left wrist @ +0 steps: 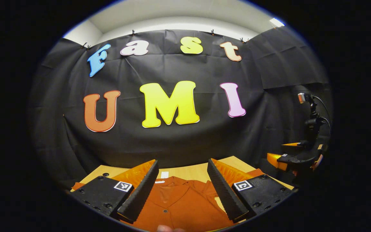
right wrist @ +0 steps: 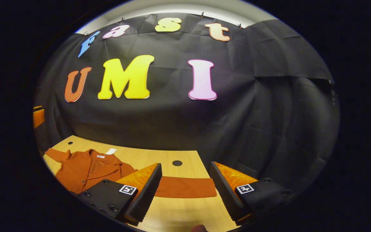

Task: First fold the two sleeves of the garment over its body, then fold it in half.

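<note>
Tabletop (right wrist: 185,212) of pale wood runs out to the black cloth wall (right wrist: 269,112), with a small dark round hole (right wrist: 177,163) in it near the far edge. Spread flat on it lies the rust-orange shirt (left wrist: 179,203), collar toward the wall and a white tag (left wrist: 164,174) on the wood just past the collar. In the right gripper view the shirt's body (right wrist: 85,169) sits off to the left, and one sleeve (right wrist: 185,187) stretches straight out across the wood, not yet folded.

Above the shirt's chest hangs the left gripper (left wrist: 183,188), its fingers spread apart and holding nothing. The right gripper (right wrist: 185,190) hangs over the outstretched sleeve, fingers likewise spread and holding nothing, with the sleeve's end seen between them. In the left gripper view the right gripper (left wrist: 280,161) shows off to the right, beyond the table's edge.
</note>
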`<state>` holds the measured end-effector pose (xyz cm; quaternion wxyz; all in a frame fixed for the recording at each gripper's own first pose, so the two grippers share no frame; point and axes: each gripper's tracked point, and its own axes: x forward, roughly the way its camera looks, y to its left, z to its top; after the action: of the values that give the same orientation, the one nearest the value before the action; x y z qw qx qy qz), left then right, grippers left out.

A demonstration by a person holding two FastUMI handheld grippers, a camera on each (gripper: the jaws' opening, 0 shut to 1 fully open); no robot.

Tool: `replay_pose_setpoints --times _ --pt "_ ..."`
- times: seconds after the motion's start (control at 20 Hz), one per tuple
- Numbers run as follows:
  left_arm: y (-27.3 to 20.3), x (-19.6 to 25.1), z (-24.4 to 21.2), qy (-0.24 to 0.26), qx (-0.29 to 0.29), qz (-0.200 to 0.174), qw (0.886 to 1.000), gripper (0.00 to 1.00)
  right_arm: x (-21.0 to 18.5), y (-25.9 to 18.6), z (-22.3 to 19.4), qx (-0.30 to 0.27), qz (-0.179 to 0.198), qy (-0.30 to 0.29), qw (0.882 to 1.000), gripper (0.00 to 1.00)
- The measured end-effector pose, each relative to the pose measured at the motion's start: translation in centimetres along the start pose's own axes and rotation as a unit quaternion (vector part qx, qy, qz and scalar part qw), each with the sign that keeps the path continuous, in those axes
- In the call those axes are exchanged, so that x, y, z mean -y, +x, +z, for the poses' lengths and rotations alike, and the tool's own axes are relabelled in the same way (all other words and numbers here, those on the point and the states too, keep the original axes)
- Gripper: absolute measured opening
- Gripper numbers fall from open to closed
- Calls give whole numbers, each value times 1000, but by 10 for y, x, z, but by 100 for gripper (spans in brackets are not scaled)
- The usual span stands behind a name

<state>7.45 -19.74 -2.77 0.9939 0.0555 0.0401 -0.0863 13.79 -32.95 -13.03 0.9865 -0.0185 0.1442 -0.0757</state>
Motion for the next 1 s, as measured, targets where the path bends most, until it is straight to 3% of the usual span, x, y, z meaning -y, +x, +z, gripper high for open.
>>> replay_pose_setpoints --times 0.25,0.5,0.75,1.0 --pt "17 28 -3 5 -22 5 1000 99 45 59 -39 -47 0 46 998 96" --pt "23 43 -9 9 -46 11 999 99 82 128 -111 -128 -3 120 984 96" --pt "34 49 -19 17 -70 24 997 99 88 174 -168 -187 11 132 973 97" --pt "48 55 -29 20 -86 22 996 99 87 203 -196 -217 20 154 964 94"
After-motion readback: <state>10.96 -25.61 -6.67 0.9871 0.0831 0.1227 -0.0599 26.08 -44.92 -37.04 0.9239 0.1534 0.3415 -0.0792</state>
